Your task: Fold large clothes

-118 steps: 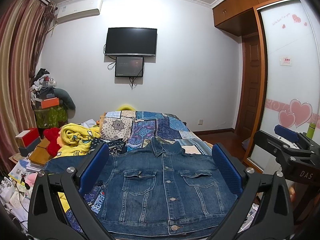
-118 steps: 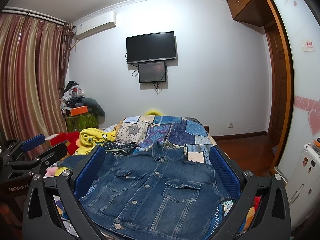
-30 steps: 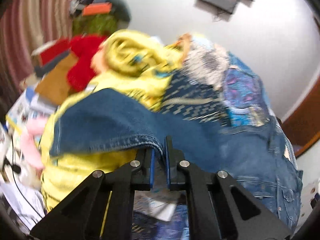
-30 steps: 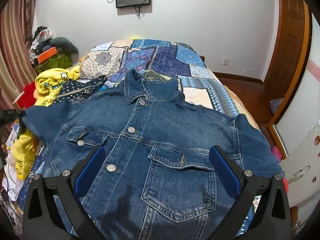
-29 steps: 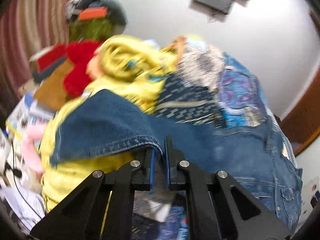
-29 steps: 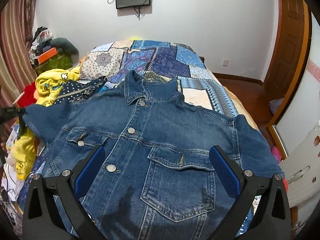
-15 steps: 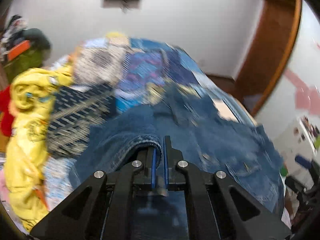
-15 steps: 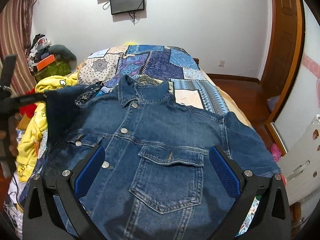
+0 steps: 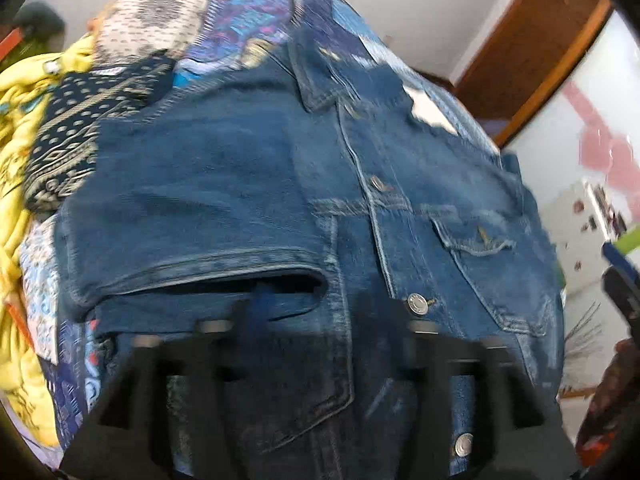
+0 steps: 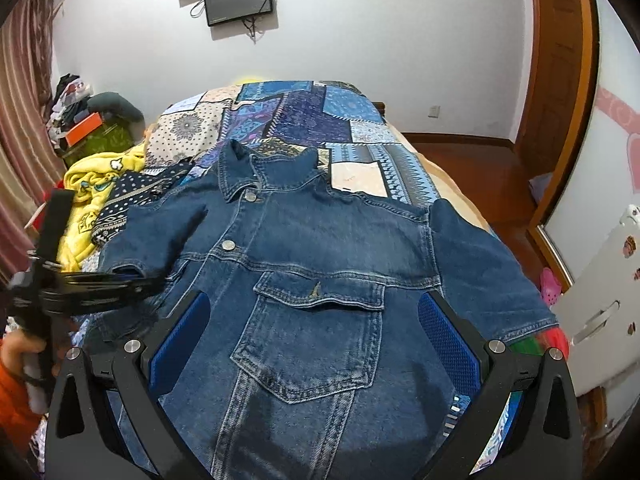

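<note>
A blue denim jacket [image 10: 320, 264] lies front up on the patchwork bed, collar toward the far wall. Its left sleeve [image 9: 192, 216] is folded inward across the chest. In the left wrist view my left gripper [image 9: 320, 320] shows blurred with its fingers spread apart, just behind the sleeve's cuff [image 9: 200, 276]; it also shows in the right wrist view [image 10: 132, 280] at that cuff. My right gripper [image 10: 314, 340] is open and empty, hovering over the jacket's chest pocket [image 10: 312, 328]. The right sleeve [image 10: 484, 272] lies spread out flat.
A patchwork bedspread [image 10: 304, 116] covers the bed. A yellow blanket [image 10: 96, 180] and a dark patterned cloth [image 10: 132, 196] lie left of the jacket. Clutter piles stand at the far left [image 10: 84, 120]. A wooden door [image 10: 560, 80] and white cabinet [image 10: 600, 300] are at the right.
My left gripper carried the left sleeve rightward over the jacket's front and then opened, leaving the sleeve lying folded. My right gripper stayed open above the jacket, drifting slightly.
</note>
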`<state>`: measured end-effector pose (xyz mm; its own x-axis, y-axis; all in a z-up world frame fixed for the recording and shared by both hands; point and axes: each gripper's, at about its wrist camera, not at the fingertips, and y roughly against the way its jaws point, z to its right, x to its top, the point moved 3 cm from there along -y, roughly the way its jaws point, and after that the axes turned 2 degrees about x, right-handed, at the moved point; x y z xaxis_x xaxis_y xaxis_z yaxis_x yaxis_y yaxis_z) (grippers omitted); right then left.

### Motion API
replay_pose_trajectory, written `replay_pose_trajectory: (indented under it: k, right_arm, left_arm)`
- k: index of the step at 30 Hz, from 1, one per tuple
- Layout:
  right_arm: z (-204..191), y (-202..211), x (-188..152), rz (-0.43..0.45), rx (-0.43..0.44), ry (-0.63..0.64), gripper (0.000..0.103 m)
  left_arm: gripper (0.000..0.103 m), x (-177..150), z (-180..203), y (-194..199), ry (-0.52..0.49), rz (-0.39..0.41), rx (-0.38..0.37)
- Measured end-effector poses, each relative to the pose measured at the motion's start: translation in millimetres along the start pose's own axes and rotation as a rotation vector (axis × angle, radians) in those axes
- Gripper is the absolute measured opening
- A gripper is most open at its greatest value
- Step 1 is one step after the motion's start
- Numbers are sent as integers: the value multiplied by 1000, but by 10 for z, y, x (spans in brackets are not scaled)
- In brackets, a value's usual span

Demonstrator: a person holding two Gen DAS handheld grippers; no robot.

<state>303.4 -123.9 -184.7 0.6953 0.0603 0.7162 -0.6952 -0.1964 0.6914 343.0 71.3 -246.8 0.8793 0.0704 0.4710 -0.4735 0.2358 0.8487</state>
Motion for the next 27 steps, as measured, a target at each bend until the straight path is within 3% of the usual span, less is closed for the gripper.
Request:
replay_pose_trajectory:
  k: [3, 8, 11, 15, 22, 25, 27]
  right_arm:
    - [9, -25, 9, 0, -2, -13, 103]
    - [-33, -52, 7, -8, 5, -9, 103]
    - [-83, -61, 7, -8, -3, 19, 103]
    - [-121, -108, -1, -18, -12, 33, 103]
    - [-175, -213, -25, -47, -27, 57, 103]
    - [-178, -234, -28, -51, -42, 72, 103]
    - [-161, -253, -30, -57, -53, 76, 103]
  left_arm:
    - [88, 39, -237, 258, 74, 79, 85]
    - [91, 75, -823, 527, 237, 140, 75]
    - [91, -9, -1213, 530, 359, 127, 32]
    - [91, -254, -1677, 370, 581, 80, -128]
    - [91, -466, -1972, -23, 779, 10, -293]
    - [90, -451, -2059, -190, 834, 2, -311]
    - [83, -404, -2099, -250, 845, 13, -283]
